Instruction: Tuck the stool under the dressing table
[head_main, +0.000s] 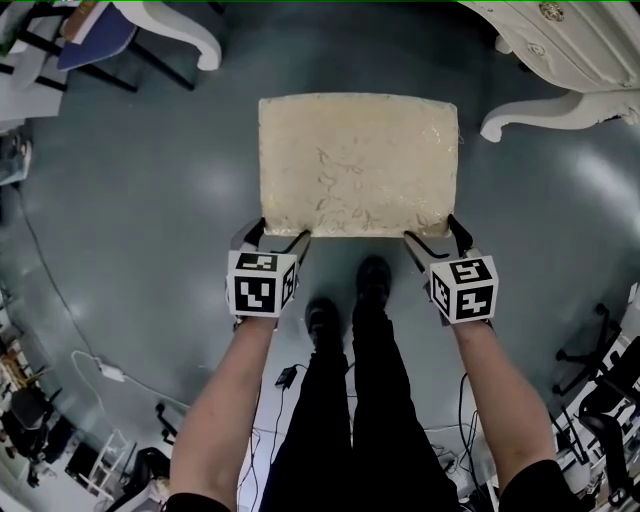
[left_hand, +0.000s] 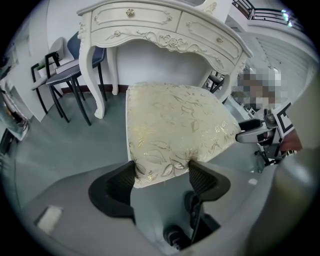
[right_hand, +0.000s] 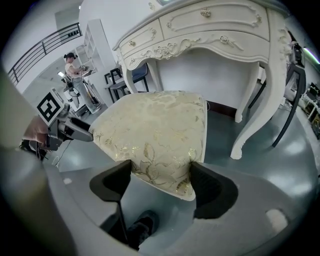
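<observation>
The stool (head_main: 358, 165) has a cream cushion with a gold leaf pattern and stands on the grey floor in front of the white carved dressing table (head_main: 560, 40). My left gripper (head_main: 280, 233) is shut on the stool's near left corner, and my right gripper (head_main: 432, 232) is shut on its near right corner. In the left gripper view the cushion (left_hand: 175, 125) fills the gap between the jaws of the left gripper (left_hand: 162, 175), with the dressing table (left_hand: 165, 27) behind. The right gripper (right_hand: 161, 182) clamps the cushion (right_hand: 155, 130) the same way, below the dressing table (right_hand: 210, 25).
Two curved table legs (head_main: 530, 115) frame a gap beyond the stool. Black-framed chairs (head_main: 60, 40) stand at the far left. The person's feet (head_main: 345, 300) are just behind the stool. Cables (head_main: 110, 372) lie on the floor, and an office chair (head_main: 610, 390) is at the right.
</observation>
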